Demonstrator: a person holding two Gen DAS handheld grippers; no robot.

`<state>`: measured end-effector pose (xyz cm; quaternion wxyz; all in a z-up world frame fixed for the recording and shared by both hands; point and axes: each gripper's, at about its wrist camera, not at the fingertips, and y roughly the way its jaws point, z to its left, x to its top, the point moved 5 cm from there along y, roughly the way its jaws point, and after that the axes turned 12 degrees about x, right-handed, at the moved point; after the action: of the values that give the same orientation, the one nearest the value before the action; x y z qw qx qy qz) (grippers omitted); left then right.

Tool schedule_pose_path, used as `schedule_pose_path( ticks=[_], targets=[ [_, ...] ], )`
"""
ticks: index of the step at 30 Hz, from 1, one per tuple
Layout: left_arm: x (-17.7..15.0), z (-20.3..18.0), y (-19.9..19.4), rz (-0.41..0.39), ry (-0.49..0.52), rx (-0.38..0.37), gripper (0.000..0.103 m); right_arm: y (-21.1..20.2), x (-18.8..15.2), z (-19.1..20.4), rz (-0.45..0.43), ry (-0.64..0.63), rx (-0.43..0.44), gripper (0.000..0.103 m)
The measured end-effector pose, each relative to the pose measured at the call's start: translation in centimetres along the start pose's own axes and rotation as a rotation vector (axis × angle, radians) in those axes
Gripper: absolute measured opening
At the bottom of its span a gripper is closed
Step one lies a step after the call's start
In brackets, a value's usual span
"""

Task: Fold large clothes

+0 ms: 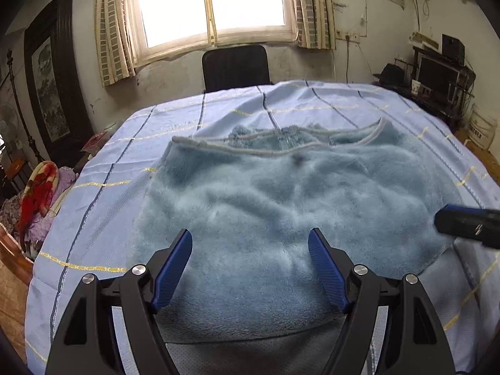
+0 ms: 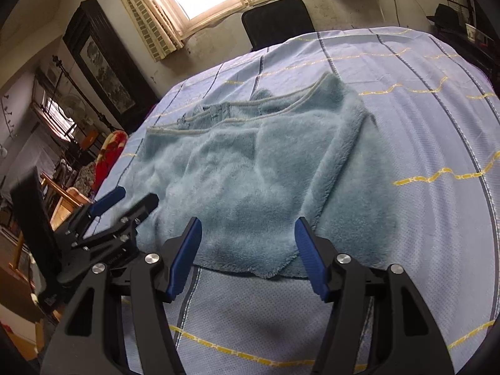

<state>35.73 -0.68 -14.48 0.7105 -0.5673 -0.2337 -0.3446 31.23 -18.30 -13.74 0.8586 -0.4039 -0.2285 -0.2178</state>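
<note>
Currently, left wrist view: left gripper (image 1: 250, 243) jaws apart, nothing clamped, over near edge of fluffy blue garment (image 1: 281, 193) lying mid-tablecloth (image 1: 93, 187). Right wrist view: right gripper (image 2: 247, 234) jaws apart, empty, above garment's near hem.

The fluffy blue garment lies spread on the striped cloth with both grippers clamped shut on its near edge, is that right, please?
Not quite. The fluffy blue garment does lie spread on the striped cloth, but neither gripper is clamped on it. The left gripper and right gripper both stand open over its near edge, pads apart, as each wrist view shows.
</note>
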Motion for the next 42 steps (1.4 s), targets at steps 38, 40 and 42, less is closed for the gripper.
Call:
schedule_pose_path(
  ticks=[38, 40, 42],
  targets=[
    [-0.5, 0.8, 0.9, 0.054, -0.044, -0.013, 0.087, -5.3, -1.2, -1.4, -0.183, 0.129, -0.042, 0.073],
    [-0.5, 1.1, 0.7, 0.051, -0.049, -0.009, 0.087, -5.2, -1.9, -1.9, -0.189, 0.199, 0.026, 0.073],
    [-0.6, 1.1, 0.8, 0.052, -0.046, -0.007, 0.087, -4.2, -2.3, -1.9, -0.147, 0.242, 0.081, 0.073]
  ],
)
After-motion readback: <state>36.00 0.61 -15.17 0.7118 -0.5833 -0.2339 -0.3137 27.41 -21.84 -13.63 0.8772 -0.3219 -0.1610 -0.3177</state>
